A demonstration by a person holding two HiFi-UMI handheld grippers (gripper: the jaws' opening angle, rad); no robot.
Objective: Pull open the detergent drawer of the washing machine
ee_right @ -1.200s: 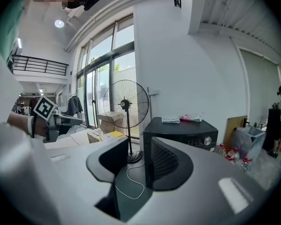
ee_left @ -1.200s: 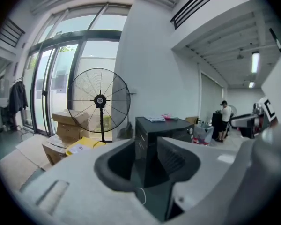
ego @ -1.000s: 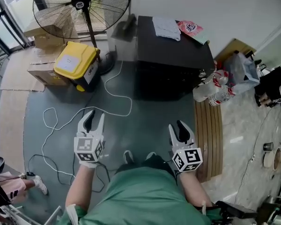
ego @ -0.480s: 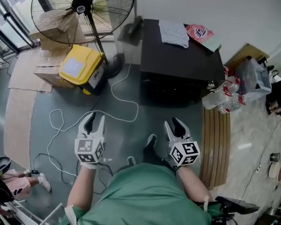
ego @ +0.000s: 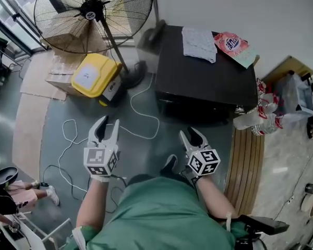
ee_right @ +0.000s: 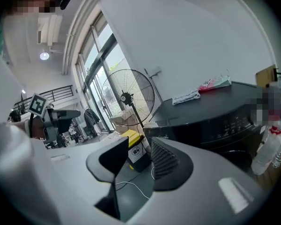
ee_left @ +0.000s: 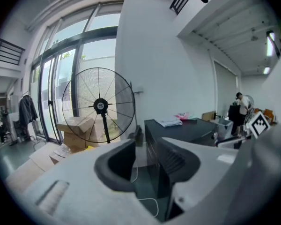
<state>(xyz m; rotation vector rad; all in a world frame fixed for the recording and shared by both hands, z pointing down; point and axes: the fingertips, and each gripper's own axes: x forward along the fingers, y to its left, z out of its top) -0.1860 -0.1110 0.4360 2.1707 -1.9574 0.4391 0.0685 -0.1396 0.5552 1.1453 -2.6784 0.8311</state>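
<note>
- Both tools are empty. The left gripper [ego: 107, 125] has its jaws clearly apart with only floor between them. The right gripper [ego: 190, 135] has its jaws partly apart, and nothing is in them either.
- The washing machine [ego: 208, 77] is the black box against the wall, at about 12 to 1 o'clock from my grippers and well apart from both. Its front faces me and lies in shadow.
- I cannot make out the detergent drawer in the head view. In the right gripper view I see only a dark control band [ee_right: 234, 122] along the top of the front. I judge the drawer sits in that band, but I cannot find its edge.
- Risk: because the front is dark, I may close on the wrong part of the band and pull on something that does not move.
- Risk: the right jaws are only partly apart, so they may bump the drawer lip instead of going around it.
- Risk: the white cable [ego: 140, 113] lies on the floor at 11 o'clock and could catch a foot.
- Risk: the plastic bottles [ego: 253, 120] stand just beside the machine at 2 o'clock, and the right gripper could knock them.
</note>
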